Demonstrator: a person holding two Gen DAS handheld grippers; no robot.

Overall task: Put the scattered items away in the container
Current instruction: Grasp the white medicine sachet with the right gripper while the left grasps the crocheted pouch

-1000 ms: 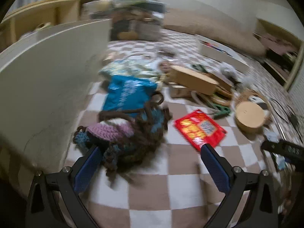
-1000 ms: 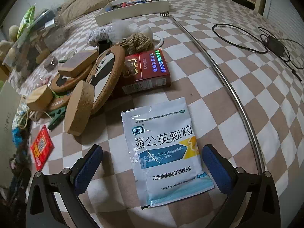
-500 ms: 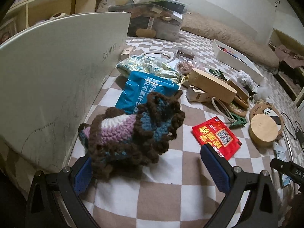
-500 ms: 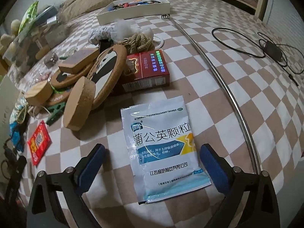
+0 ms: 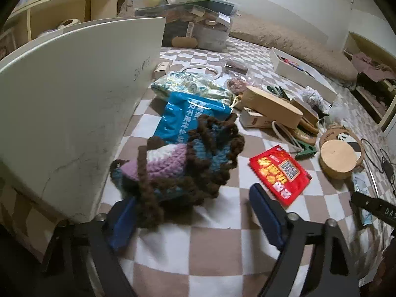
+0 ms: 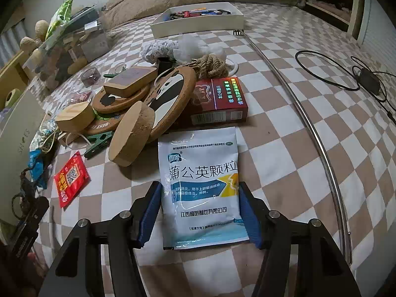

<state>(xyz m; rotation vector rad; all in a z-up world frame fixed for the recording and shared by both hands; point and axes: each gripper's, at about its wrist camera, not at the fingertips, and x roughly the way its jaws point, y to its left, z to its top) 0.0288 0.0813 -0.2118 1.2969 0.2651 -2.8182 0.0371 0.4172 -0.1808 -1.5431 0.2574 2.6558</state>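
**Both Grippers Closing Over Items on the Checkered Cover**

Right gripper (image 6: pixel 199 212): the jaws are closing around the white-and-blue sachet (image 6: pixel 201 190), which lies flat on the checkered cover (image 6: pixel 284 153). The blue pads (image 6: pixel 149 212) stand at the sachet's two long edges; whether they press on it yet cannot be told.

Beyond the sachet, the red box (image 6: pixel 219 104) lies touching its far edge. To the left of the box, the panda cork coaster (image 6: pixel 170 99) leans against a cork disc (image 6: pixel 130 133), with wooden blocks stacked behind. A red foil packet (image 6: pixel 70 179) lies apart to the left. A metal rod (image 6: pixel 309 123) runs along the right side. Farther back sits a white tray (image 6: pixel 198 22) holding small items.

Left gripper (image 5: pixel 193 210): the jaws are closing and are wide apart. The crocheted piece (image 5: pixel 178 165) lies between them; its brown yarn drapes over the left pad (image 5: pixel 122 220), while the right pad stands clear of it.

Immediately left of the crocheted piece stands the white container wall (image 5: pixel 74 99). Behind the piece lies a blue packet (image 5: pixel 188 116), then a patterned bag (image 5: pixel 193 86).
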